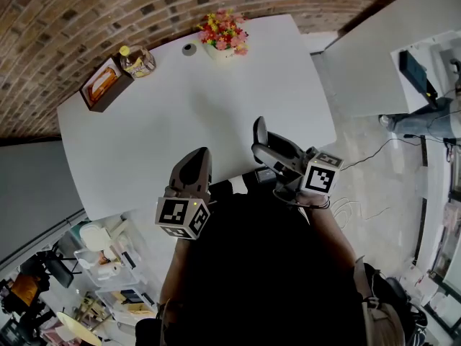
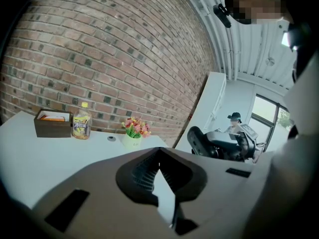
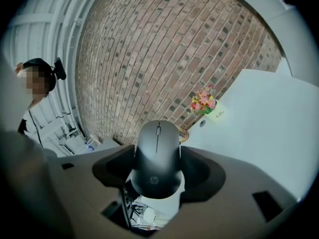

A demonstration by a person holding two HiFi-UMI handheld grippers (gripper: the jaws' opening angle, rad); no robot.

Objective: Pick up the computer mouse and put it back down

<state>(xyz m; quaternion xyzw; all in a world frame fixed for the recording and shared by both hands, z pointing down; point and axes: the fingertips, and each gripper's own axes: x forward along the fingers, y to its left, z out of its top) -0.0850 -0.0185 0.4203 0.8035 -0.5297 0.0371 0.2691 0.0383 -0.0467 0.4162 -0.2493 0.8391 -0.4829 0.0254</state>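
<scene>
- While sighting along the right gripper (image 3: pixel 157 169): jaws closed on the two flanks of the computer mouse (image 3: pixel 157 156), one jaw per side, nothing else between them.
- Dark mouse body, scroll-wheel end pointing away from the camera toward the brick wall (image 3: pixel 149 59), logo end nearest the lens.
- Lifted clear of the tabletop; wall behind it, floor clutter visible under its near end.
- Head view: right gripper (image 1: pixel 268 148) held over the near edge of the white table (image 1: pixel 180 121), computer mouse (image 1: pixel 259 130) standing on end at the jaw tips.
- Left gripper (image 2: pixel 160 176): jaws drawn almost together, touching at the tips, only a thin wedge of light behind them, nothing held.
- Head view: left gripper (image 1: pixel 194 166) at the table's near edge, beside the right gripper and apart from it.
- Far side of table, left to right in the head view: brown box (image 1: pixel 106 83), bottle (image 1: pixel 137 61) with yellow cap just beside the box, small round fitting (image 1: pixel 189 48), flower pot (image 1: pixel 225 33).
- Same row confirmed from the left gripper view: brown box (image 2: pixel 52 123), bottle (image 2: pixel 81 125), flower pot (image 2: pixel 133 133), all against the brick wall (image 2: pixel 99 49).
- Also from the left gripper view: right gripper (image 2: pixel 224 143) off to the right, computer mouse (image 2: pixel 196 141) at its front end.
</scene>
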